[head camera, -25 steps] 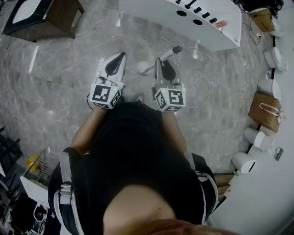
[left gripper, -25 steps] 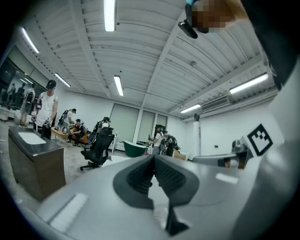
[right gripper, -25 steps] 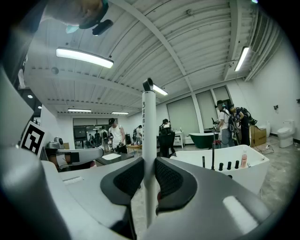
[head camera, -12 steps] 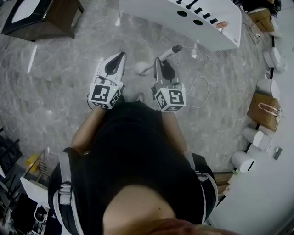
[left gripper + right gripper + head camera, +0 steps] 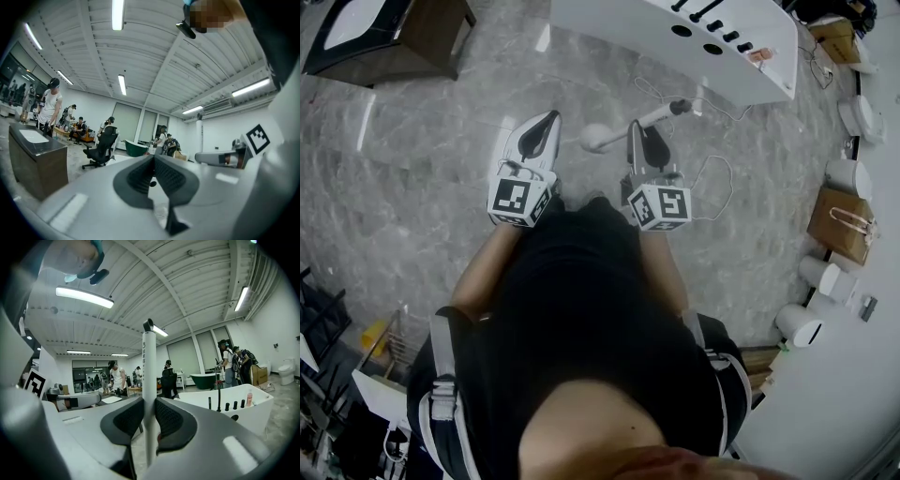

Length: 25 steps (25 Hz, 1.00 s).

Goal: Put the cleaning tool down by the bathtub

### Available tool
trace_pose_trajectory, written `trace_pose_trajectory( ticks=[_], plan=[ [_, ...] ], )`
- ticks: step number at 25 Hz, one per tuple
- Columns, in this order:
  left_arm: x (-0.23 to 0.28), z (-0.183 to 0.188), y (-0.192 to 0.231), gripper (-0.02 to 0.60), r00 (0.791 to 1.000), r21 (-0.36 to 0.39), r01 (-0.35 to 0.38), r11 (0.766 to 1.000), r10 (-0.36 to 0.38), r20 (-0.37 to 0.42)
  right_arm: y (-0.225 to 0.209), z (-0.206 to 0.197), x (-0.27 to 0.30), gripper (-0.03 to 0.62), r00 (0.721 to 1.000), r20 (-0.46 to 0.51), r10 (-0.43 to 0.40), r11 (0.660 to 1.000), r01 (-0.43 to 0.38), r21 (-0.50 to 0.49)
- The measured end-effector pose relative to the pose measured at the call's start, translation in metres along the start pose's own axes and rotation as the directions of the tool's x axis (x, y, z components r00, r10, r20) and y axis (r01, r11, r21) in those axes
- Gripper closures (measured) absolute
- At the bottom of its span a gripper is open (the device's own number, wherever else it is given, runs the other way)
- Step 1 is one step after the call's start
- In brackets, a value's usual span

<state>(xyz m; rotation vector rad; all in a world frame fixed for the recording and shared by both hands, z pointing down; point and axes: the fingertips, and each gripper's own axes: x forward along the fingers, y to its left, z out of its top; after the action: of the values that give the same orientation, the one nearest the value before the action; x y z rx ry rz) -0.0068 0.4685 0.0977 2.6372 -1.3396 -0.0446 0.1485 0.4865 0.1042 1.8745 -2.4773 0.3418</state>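
Right gripper [image 5: 149, 401] clamps the cleaning tool [image 5: 149, 366]; left gripper [image 5: 153, 158] closed, empty.

Bright, even light is thrown from ceiling strip lamps [image 5: 84, 297] above the right claw [image 5: 149, 401]. Pale glare patches are seen on the floor [image 5: 422, 187] left of the left claw [image 5: 549, 116]. Edges are bent and darkened in both gripper views, and the nearest claw surfaces are blurred.
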Motion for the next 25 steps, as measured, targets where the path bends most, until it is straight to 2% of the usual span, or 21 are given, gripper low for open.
trace_pose_trajectory(
  ticks=[5,11,25],
  plan=[
    [-0.002,0.000,0.023,0.572,1.000,0.002,0.005,1.000,-0.005,-0.008,0.012,0.002,0.022,0.514,1.000,0.006,-0.004,1.000,0.004,-0.001],
    [0.010,0.004,0.051,0.572,0.999,-0.014,-0.037,0.999,0.037,0.001,0.020,0.001,0.056,0.514,1.000,-0.013,0.026,0.999,-0.026,-0.018],
    [0.126,0.014,0.091,0.572,0.993,-0.020,-0.116,0.993,0.116,0.012,-0.036,0.018,0.169,0.514,0.994,-0.026,0.111,0.993,-0.112,-0.039]
  ],
)
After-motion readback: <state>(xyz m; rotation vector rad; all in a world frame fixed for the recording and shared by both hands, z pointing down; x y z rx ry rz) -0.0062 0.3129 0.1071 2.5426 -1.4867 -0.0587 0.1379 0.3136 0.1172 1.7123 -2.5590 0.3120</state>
